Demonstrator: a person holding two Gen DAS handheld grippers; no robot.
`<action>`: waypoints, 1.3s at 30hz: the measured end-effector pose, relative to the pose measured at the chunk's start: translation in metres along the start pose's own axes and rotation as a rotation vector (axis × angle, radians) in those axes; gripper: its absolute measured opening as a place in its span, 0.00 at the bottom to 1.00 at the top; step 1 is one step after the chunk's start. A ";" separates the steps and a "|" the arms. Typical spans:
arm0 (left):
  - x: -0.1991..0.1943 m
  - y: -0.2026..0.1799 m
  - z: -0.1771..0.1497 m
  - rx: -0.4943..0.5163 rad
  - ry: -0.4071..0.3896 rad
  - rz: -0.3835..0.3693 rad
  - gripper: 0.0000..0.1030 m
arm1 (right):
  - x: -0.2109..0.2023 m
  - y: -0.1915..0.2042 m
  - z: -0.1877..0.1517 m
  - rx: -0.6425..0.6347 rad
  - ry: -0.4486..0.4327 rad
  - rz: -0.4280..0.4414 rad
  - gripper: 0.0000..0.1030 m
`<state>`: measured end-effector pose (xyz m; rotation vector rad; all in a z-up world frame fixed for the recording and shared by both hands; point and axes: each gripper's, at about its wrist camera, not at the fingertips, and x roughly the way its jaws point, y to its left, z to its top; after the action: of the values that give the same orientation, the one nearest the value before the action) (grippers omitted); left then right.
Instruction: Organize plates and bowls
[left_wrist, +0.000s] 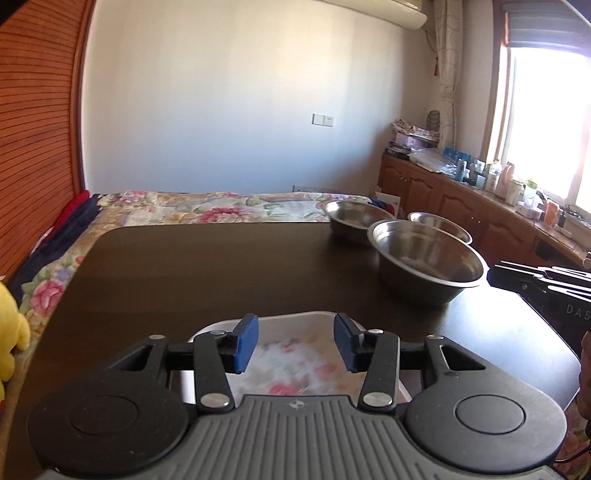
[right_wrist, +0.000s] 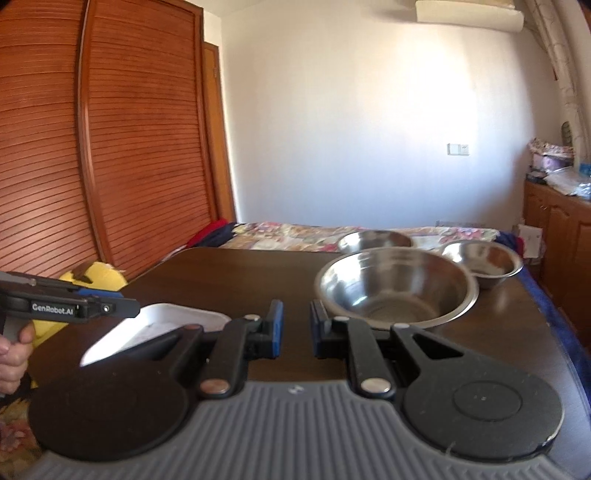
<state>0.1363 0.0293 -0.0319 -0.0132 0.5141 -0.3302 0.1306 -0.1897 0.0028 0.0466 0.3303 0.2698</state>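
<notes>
"GenRobot.AI" on left gripper (right_wrist: 131, 308); "DAS" on right gripper (left_wrist: 495, 275)

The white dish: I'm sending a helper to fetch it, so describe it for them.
On the dark wooden table, the near edge holds the white dish, apart from three steel bowls at the far right. It alone is white, shallow, rectangular, with a floral print inside.

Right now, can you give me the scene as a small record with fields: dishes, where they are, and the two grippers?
table: dark wood
bowls: three steel, empty; big bowl in front, two smaller bowls behind it
plate: white square plate, flower print, on the table under the left gripper
left gripper: open, holds nothing
right gripper: narrow gap, holds nothing
</notes>
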 end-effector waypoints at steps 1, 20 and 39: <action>0.005 -0.005 0.002 0.008 0.000 -0.001 0.47 | 0.000 -0.003 0.000 -0.003 -0.005 -0.010 0.17; 0.088 -0.081 0.036 0.060 -0.005 -0.021 0.68 | 0.042 -0.103 0.003 0.024 -0.064 -0.149 0.57; 0.124 -0.098 0.042 0.056 0.030 -0.038 0.67 | 0.068 -0.129 -0.003 0.071 0.019 -0.092 0.63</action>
<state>0.2280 -0.1051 -0.0459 0.0362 0.5343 -0.3827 0.2242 -0.2958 -0.0333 0.0989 0.3601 0.1674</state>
